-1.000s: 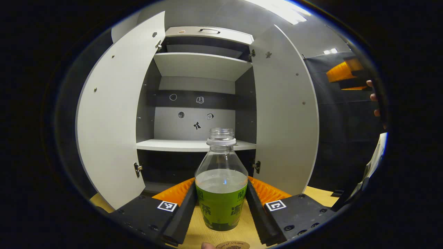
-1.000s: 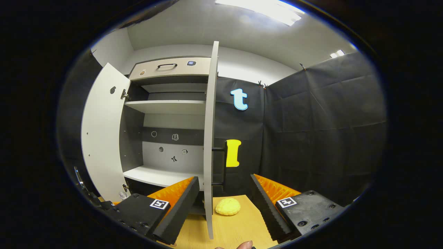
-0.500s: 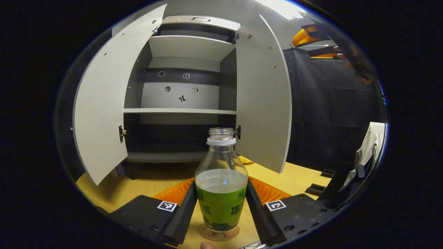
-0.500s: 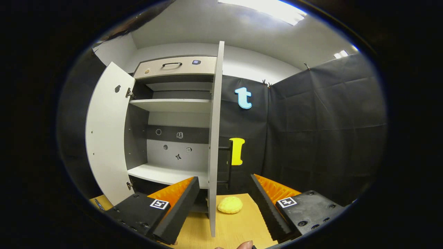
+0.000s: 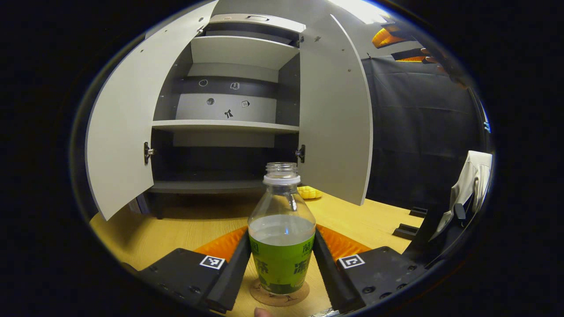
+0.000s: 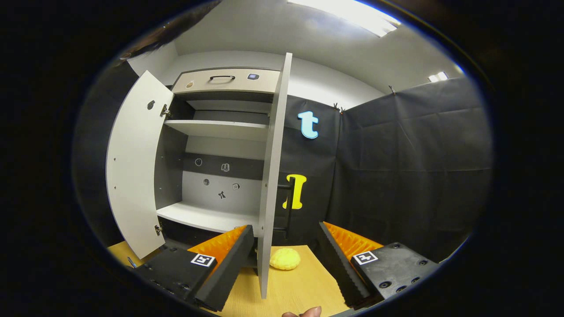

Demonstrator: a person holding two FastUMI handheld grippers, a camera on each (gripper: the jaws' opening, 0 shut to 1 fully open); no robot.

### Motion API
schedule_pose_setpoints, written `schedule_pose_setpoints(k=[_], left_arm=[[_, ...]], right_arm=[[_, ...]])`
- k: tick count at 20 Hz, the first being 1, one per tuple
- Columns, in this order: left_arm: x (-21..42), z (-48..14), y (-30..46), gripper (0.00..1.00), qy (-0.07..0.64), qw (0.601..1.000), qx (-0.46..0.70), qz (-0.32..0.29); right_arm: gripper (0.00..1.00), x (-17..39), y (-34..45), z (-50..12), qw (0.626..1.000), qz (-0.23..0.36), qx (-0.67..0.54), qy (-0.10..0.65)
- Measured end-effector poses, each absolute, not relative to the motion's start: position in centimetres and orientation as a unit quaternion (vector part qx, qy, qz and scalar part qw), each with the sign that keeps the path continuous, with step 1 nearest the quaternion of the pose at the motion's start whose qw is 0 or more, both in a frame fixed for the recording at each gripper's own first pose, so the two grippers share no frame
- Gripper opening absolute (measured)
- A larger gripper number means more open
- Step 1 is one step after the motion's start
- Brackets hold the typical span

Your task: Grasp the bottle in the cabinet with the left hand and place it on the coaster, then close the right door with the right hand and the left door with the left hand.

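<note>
My left gripper point(image 5: 280, 264) is shut on the clear bottle point(image 5: 281, 229) with a green label and no cap, part full of liquid. The bottle stands upright with its base on the round coaster point(image 5: 279, 296) on the wooden table. Behind it the cabinet point(image 5: 229, 110) has both doors swung out: left door point(image 5: 123, 127), right door point(image 5: 335, 119). In the right gripper view, my right gripper point(image 6: 286, 259) is open, and the right door point(image 6: 272, 176) shows edge-on just ahead, between its fingers. The other gripper point(image 5: 396, 42) shows high at the upper right in the left gripper view.
A yellow bumpy object point(image 6: 284, 258) lies on the table point(image 5: 185, 229) by the right door's foot. The cabinet's shelves point(image 5: 224, 127) are bare, with small stickers on the back panel. Black cloth walls close the right side. A white garment point(image 5: 469, 185) hangs at far right.
The left gripper has lowered the bottle and drawn back from the cabinet; the bottle now rests on the coaster. The right gripper has shifted slightly, with the right door's edge still ahead of it.
</note>
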State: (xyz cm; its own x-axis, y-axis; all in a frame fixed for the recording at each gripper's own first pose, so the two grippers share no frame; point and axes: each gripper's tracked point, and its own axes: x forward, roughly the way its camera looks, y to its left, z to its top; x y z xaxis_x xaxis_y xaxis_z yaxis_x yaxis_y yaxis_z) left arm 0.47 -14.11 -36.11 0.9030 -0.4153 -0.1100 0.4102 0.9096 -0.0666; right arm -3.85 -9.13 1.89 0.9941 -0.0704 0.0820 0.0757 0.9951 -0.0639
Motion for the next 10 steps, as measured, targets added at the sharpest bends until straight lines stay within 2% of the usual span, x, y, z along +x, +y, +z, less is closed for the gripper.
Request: schedule_pose_setpoints(k=[5, 10], left_arm=[[0.4, -36.9, -14.2, 0.79, 0.064, 0.973, -0.018, -0.219], [0.1, -37.6, -14.1, 0.84, 0.085, 0.97, -0.025, -0.225]], right_arm=[[0.97, -3.9, -8.4, 1.9, 0.998, -0.033, -0.042, -0.04], [0.97, -3.8, -8.0, 1.6, 0.998, -0.028, -0.04, -0.038]])
